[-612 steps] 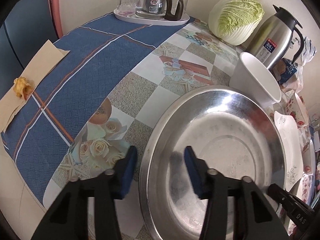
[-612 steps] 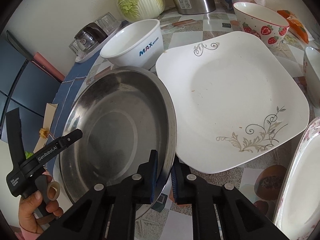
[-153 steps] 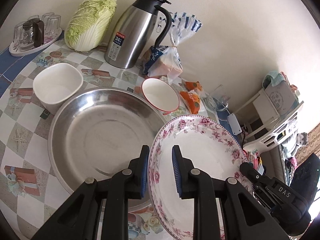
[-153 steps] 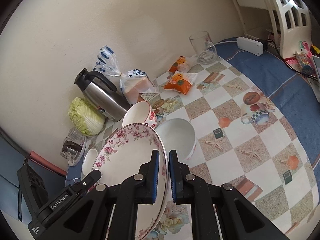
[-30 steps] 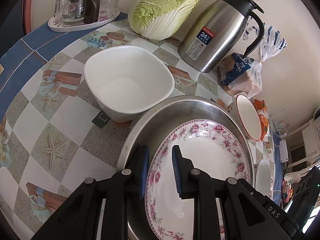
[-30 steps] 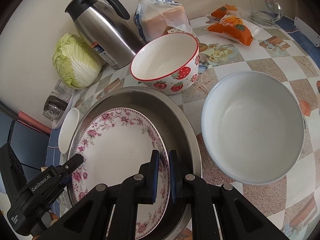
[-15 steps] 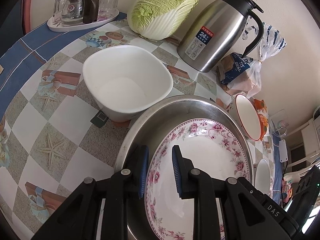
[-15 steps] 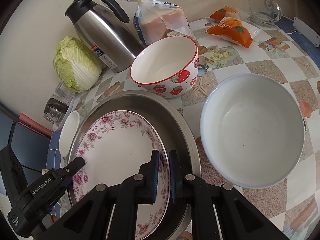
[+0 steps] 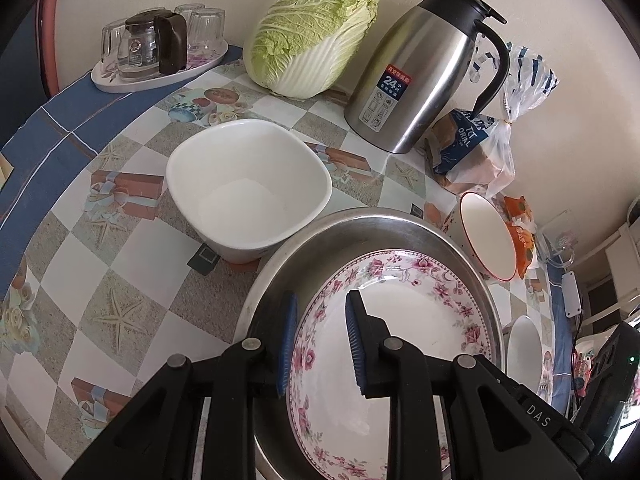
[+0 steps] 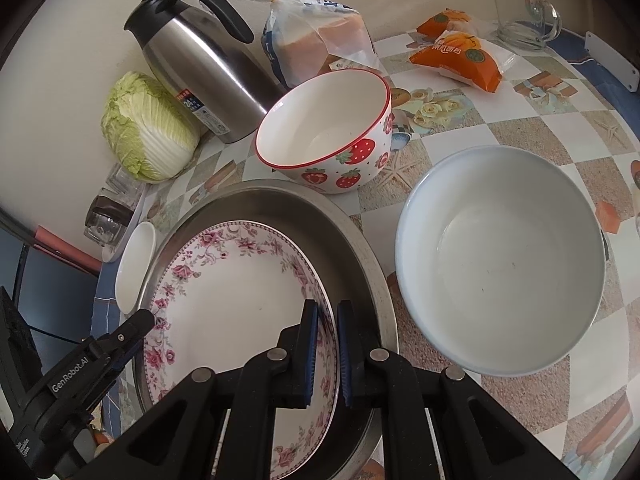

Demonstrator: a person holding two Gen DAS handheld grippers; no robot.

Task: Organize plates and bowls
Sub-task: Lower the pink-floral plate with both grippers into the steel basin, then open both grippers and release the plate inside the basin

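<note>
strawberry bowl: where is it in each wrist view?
Left wrist: strawberry bowl sits at the right, past the far right rim of the steel basin, seen nearly edge on.
Right wrist: strawberry bowl sits upper centre, just beyond the basin's far rim.
Shared landmark: the steel thermos jug, by the wall behind the bowl.

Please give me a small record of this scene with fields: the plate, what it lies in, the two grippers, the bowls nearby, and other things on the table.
plate: floral plate, inside the steel basin
left hand-held gripper: straddles the plate's rim, a gap shows at the pads
right hand-held gripper: shut on the plate's opposite rim
bowls beside basin: square white bowl, strawberry bowl, round white bowl
other things: steel thermos jug, cabbage, bagged bread, tray of glasses
</note>
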